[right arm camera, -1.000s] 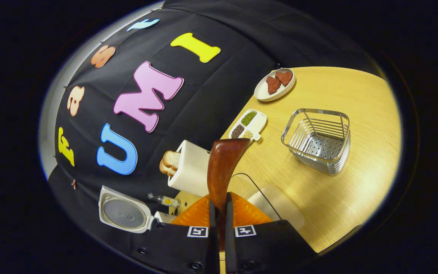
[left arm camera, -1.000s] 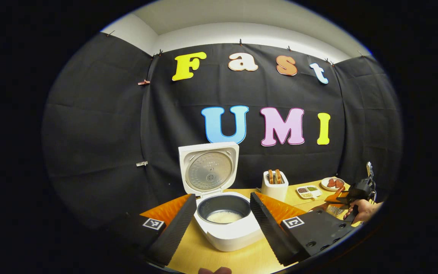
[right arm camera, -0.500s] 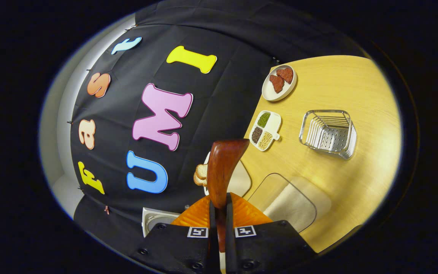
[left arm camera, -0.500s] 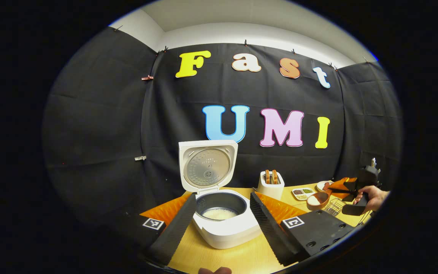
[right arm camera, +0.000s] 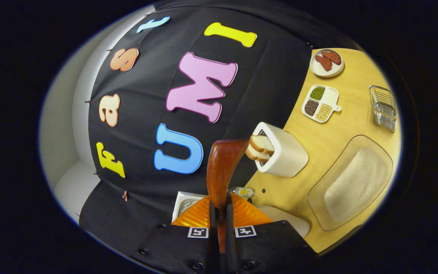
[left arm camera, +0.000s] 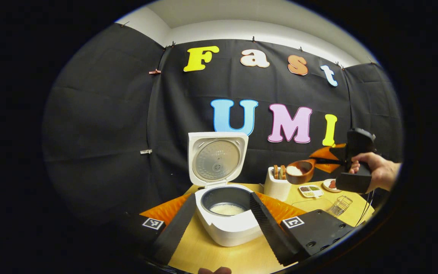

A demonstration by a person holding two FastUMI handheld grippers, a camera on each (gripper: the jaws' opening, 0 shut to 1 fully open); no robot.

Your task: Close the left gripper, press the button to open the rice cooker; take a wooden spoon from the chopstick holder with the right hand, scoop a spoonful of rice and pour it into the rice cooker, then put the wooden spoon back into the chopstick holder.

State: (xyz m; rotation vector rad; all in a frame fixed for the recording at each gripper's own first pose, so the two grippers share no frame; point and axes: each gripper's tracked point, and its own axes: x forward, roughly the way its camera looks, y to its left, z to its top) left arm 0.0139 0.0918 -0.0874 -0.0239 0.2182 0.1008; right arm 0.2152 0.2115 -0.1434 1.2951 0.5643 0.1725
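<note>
A black cloth wall backs a pale wooden worktop (left arm camera: 242, 258). In the left gripper view, a white rice cooker (left arm camera: 228, 228) stands on it with its lid (left arm camera: 217, 158) raised upright and a shallow layer of white rice in its dark inner pot (left arm camera: 226, 201). The left hand-held gripper (left arm camera: 222, 228) hovers in front of the cooker, its two fingers spread wide to either side of the pot and grasping nothing.

To the right, a hand (left arm camera: 375, 175) holds the right hand-held gripper (left arm camera: 331, 160) up in the air above the worktop. It is clenched on the handle of a reddish-brown wooden spoon (left arm camera: 299, 171), whose bowl carries a small heap of white rice and hangs just right of a white toaster with bread slices (left arm camera: 276, 184), well right of the cooker.

In the right gripper view, the spoon's handle (right arm camera: 221, 171) rises between the two closed fingers. Further off on the worktop lie a clear tray of white rice (right arm camera: 352, 182), a white divided dish of beans (right arm camera: 319, 102), a white plate of red pieces (right arm camera: 326, 61) and a silver wire chopstick holder (right arm camera: 384, 106).
</note>
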